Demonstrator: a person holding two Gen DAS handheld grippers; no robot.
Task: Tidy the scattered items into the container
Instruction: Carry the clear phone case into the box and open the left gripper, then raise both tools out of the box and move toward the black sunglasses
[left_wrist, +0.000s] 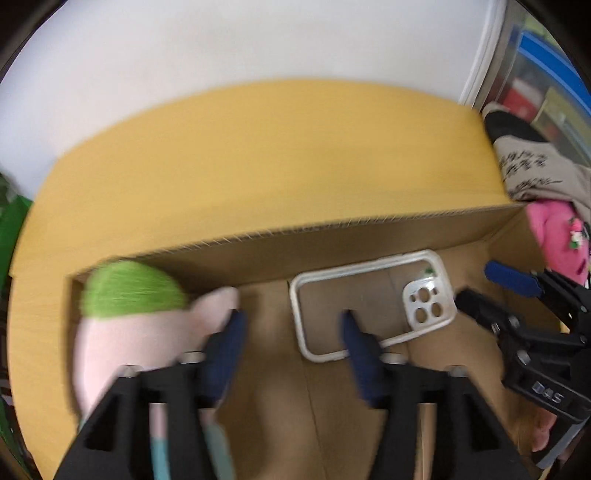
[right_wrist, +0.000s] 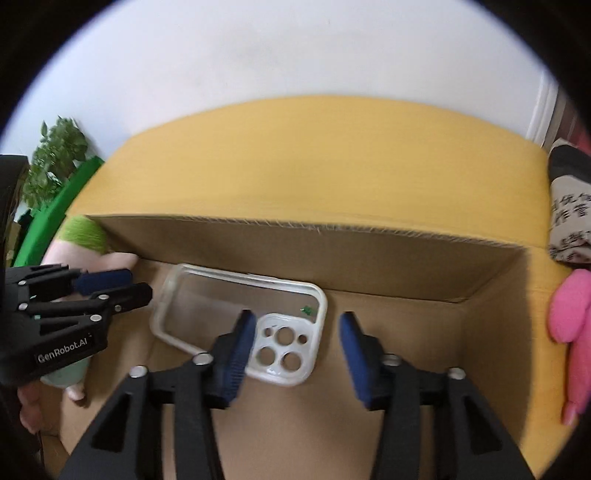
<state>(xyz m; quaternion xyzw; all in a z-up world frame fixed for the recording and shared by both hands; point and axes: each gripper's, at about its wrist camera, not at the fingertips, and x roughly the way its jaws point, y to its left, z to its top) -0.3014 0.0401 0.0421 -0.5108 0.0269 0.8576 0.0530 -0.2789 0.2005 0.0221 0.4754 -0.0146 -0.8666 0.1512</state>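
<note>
Tidying into the cardboard box (right_wrist: 369, 258) — both grippers spread wide, nothing held.
A clear phone case (right_wrist: 243, 317) is seen flat on its floor; a plush doll (left_wrist: 140, 325) is seen at its left wall.

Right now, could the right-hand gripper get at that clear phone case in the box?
Probably yes. The right gripper is open and hangs over the phone case, which lies flat on the cardboard box floor with nothing on top. The left gripper stays off to one side.

Brown cardboard box (right_wrist: 369, 258), clear phone case (right_wrist: 243, 325), green-haired pink doll (left_wrist: 129, 314).
</note>
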